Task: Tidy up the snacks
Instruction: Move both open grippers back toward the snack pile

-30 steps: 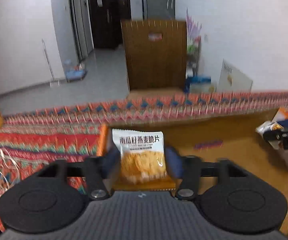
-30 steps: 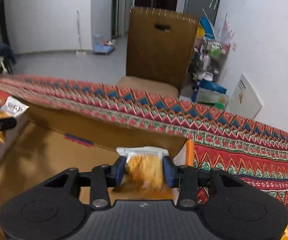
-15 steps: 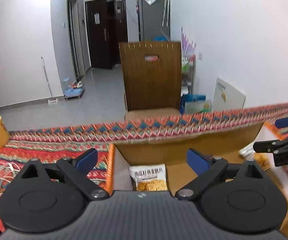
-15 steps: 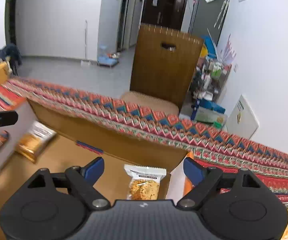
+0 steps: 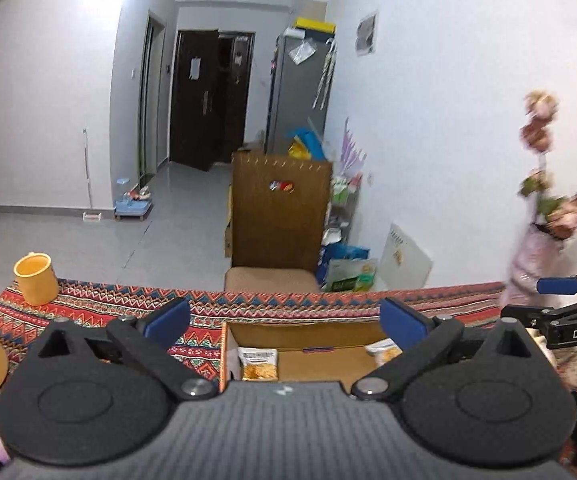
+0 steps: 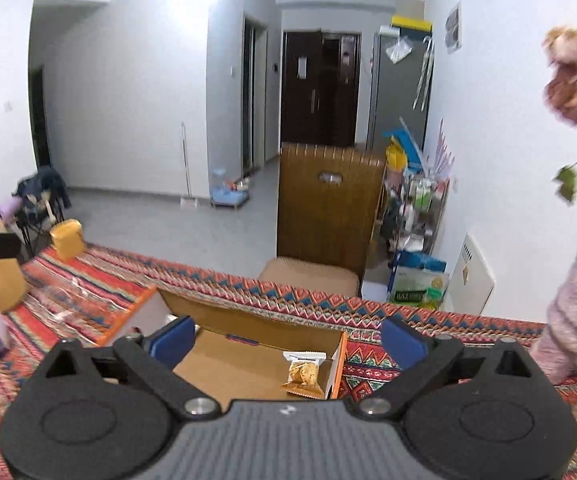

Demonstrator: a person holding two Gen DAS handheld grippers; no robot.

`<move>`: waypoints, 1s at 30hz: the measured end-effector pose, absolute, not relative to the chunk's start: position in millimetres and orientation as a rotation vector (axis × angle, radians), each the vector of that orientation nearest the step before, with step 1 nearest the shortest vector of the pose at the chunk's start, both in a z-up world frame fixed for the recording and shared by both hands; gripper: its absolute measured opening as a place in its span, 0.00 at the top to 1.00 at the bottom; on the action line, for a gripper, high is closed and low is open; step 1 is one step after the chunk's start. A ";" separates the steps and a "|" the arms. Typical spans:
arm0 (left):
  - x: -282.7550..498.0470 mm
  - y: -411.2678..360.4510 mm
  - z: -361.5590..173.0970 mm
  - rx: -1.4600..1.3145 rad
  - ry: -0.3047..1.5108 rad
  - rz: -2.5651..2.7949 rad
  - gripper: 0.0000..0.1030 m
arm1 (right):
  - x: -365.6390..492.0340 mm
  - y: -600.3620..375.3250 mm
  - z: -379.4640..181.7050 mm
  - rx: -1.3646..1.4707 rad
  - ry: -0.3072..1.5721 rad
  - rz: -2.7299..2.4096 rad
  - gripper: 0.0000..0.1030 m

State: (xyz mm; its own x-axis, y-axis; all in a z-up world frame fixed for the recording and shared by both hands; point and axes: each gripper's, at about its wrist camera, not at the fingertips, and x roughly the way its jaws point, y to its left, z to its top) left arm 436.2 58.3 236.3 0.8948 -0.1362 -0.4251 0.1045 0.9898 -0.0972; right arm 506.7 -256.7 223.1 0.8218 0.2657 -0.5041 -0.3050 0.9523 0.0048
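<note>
At the bottom centre of the left wrist view, the left gripper (image 5: pixel 284 322) stands spread wide and holds nothing, above an open brown cardboard box (image 5: pixel 308 330) on the red zigzag-patterned cloth (image 5: pixel 88 300); a white-topped orange snack packet (image 5: pixel 258 364) lies in the box's left corner. The right gripper (image 6: pixel 288 340) is likewise released, a second matching snack packet (image 6: pixel 303 372) lying at the box's right end, low in the frame.

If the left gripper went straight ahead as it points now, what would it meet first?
Nothing close: the open left gripper points above the box, over the table's far edge. Beyond that, probably the chair back, though depth is unclear.
</note>
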 end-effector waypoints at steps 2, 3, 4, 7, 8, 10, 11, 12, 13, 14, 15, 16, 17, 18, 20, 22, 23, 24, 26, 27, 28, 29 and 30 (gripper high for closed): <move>401.1 58.0 250.1 -0.079 0.413 -0.137 0.00 | 472.7 -265.6 239.1 -0.062 0.482 0.298 0.00; 384.7 57.4 254.7 -0.078 0.392 -0.139 0.00 | 454.2 -270.3 245.7 -0.058 0.460 0.296 0.00; 368.7 56.7 257.9 -0.074 0.372 -0.135 0.00 | 436.7 -274.6 250.9 -0.059 0.440 0.292 0.00; 320.4 54.4 261.8 -0.063 0.327 -0.139 0.00 | 383.8 -285.4 258.9 -0.069 0.381 0.278 0.00; 306.1 54.8 262.0 -0.065 0.318 -0.140 0.00 | 365.2 -288.9 260.1 -0.066 0.363 0.277 0.00; 275.9 55.9 258.9 -0.072 0.295 -0.144 0.00 | 334.6 -294.1 259.6 -0.059 0.331 0.291 0.00; 262.3 56.1 256.5 -0.070 0.281 -0.148 0.00 | 318.7 -297.4 258.4 -0.060 0.313 0.296 0.00; 249.1 56.4 251.2 -0.062 0.264 -0.144 0.00 | 301.0 -298.9 255.1 -0.064 0.289 0.298 0.00; 234.7 56.3 246.7 -0.053 0.247 -0.136 0.00 | 284.2 -301.0 252.2 -0.069 0.265 0.302 0.00; 222.1 56.5 239.8 -0.046 0.232 -0.127 0.00 | 266.4 -302.1 246.3 -0.077 0.243 0.307 0.00; 207.4 55.1 231.7 -0.043 0.218 -0.118 0.00 | 250.9 -302.5 241.1 -0.082 0.227 0.311 0.00; 195.9 55.7 223.2 -0.044 0.210 -0.110 0.00 | 234.5 -302.5 235.4 -0.081 0.210 0.315 0.00; 184.8 55.9 213.5 -0.043 0.206 -0.100 0.00 | 217.3 -304.0 226.7 -0.081 0.192 0.317 0.00; 174.0 55.6 203.4 -0.042 0.202 -0.092 0.00 | 202.4 -305.8 219.1 -0.078 0.174 0.321 0.00; 149.8 52.4 178.3 -0.031 0.184 -0.059 0.00 | 172.9 -308.9 197.2 -0.060 0.148 0.343 0.00; 130.0 47.8 154.2 -0.016 0.177 -0.034 0.00 | 151.9 -308.6 176.5 -0.043 0.149 0.358 0.00; 121.4 45.1 142.6 -0.013 0.186 -0.027 0.00 | 139.9 -308.6 162.9 -0.040 0.144 0.365 0.00; 114.0 42.4 130.3 -0.011 0.203 -0.022 0.00 | 130.3 -308.0 149.4 -0.039 0.136 0.369 0.00; 100.1 40.9 107.4 -0.026 0.225 -0.001 0.00 | 114.3 -303.7 118.5 -0.055 0.123 0.365 0.00; 91.8 41.4 94.0 -0.036 0.227 0.013 0.00 | 106.6 -300.8 101.9 -0.064 0.117 0.352 0.00; 85.8 40.1 81.9 -0.044 0.225 0.021 0.00 | 101.3 -299.2 84.5 -0.068 0.119 0.326 0.00; 81.1 37.0 67.5 -0.043 0.229 0.023 0.00 | 96.4 -296.3 65.9 -0.077 0.133 0.287 0.00; 76.6 39.2 55.5 -0.043 0.247 0.027 0.00 | 93.2 -293.4 49.9 -0.083 0.156 0.252 0.00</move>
State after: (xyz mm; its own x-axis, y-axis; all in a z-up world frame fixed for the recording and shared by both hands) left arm 76.6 39.2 55.5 0.9692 0.0218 -0.2453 -0.0323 0.9987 -0.0391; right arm 93.2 -293.4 49.9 0.9565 0.2414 -0.1637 -0.2543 0.9651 -0.0627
